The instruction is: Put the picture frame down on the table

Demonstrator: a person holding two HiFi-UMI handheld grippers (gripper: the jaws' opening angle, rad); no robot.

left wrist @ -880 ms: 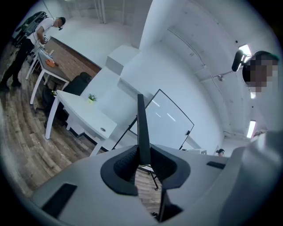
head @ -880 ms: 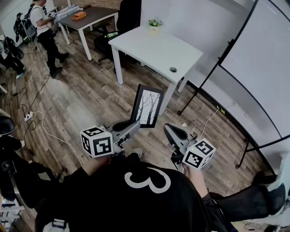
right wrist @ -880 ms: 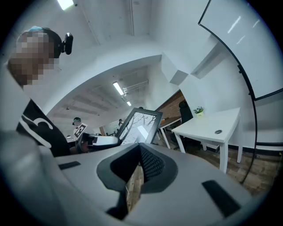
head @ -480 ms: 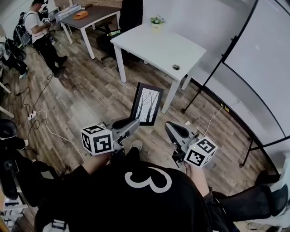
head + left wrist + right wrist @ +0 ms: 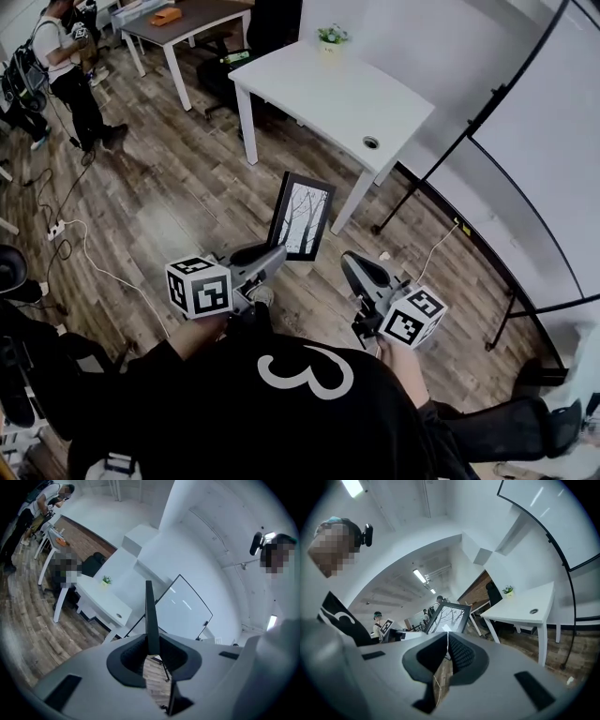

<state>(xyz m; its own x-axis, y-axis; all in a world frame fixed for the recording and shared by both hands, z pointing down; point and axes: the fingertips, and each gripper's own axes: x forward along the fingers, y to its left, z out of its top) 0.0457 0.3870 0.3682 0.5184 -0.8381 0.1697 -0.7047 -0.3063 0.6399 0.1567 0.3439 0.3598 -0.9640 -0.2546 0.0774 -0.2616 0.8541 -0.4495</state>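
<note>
The picture frame (image 5: 302, 216), black with a bare-tree print, hangs upright above the wooden floor, short of the white table (image 5: 349, 101). My left gripper (image 5: 275, 253) is shut on its lower left edge. In the left gripper view the frame (image 5: 149, 613) stands edge-on, clamped between the jaws of the left gripper (image 5: 151, 648). My right gripper (image 5: 351, 264) floats to the right of the frame, apart from it, shut and holding nothing. The right gripper view has the closed right gripper (image 5: 447, 641) with the frame (image 5: 450, 616) just beyond and the table (image 5: 530, 609) further off.
A small potted plant (image 5: 331, 37) and a round cable hole (image 5: 371, 142) are on the white table. A whiteboard on a stand (image 5: 544, 159) leans at the right. A dark table (image 5: 183, 21) and a standing person (image 5: 58, 66) are at the back left. Cables (image 5: 66, 239) lie on the floor.
The frame stays clamped in my left gripper at about the same height. The view has shifted slightly toward the white table, and the person at the back left has moved away.
</note>
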